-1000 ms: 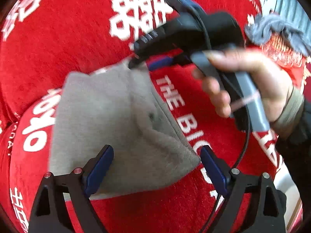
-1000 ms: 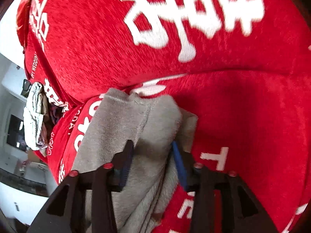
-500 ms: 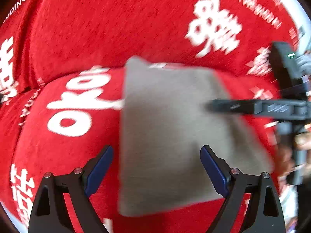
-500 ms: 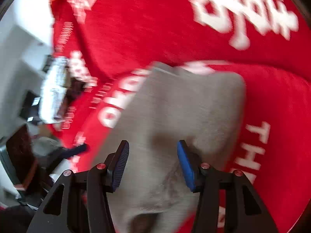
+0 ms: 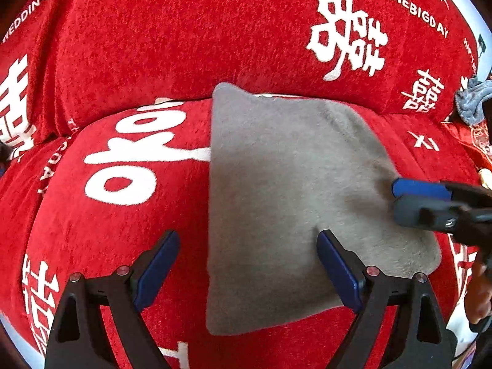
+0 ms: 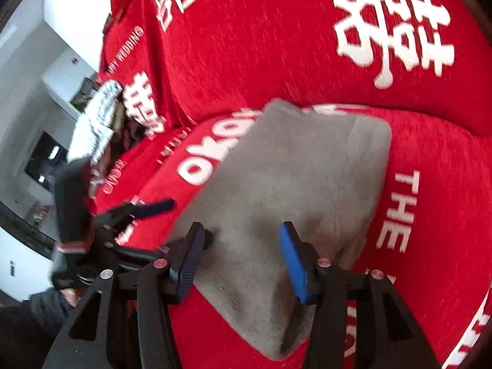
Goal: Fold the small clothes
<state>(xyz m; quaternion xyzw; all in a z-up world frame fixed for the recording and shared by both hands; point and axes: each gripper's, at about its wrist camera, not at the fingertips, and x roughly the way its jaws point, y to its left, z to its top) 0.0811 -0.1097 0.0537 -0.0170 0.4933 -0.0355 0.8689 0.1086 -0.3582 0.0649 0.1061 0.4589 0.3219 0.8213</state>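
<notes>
Grey garment: a small piece of grey fleece-like cloth, folded into a flat shape with about four sides; it lies on the seat of the sofa, and its far corner touches the fold where the seat meets the backrest.
Sofa cover: red plush cloth with white Chinese characters and the English words "THE BIG DAY" and "WEDDING".
Left gripper: it hovers above the near edge of the grey garment; its jaws stand wide apart and grasp nothing. One blue pad is over the red cover, the other one is over the grey cloth.
Right gripper: its jaws have just been opening; the grey cloth shows between the two blue pads, but the pads do not press on it. In the left wrist view its tips are at the right edge of the garment.
Other cloth: a crumpled blue-grey piece lies far at the right side of the sofa, well apart.
Person: a hand shows at the right edge, partly hidden.
</notes>
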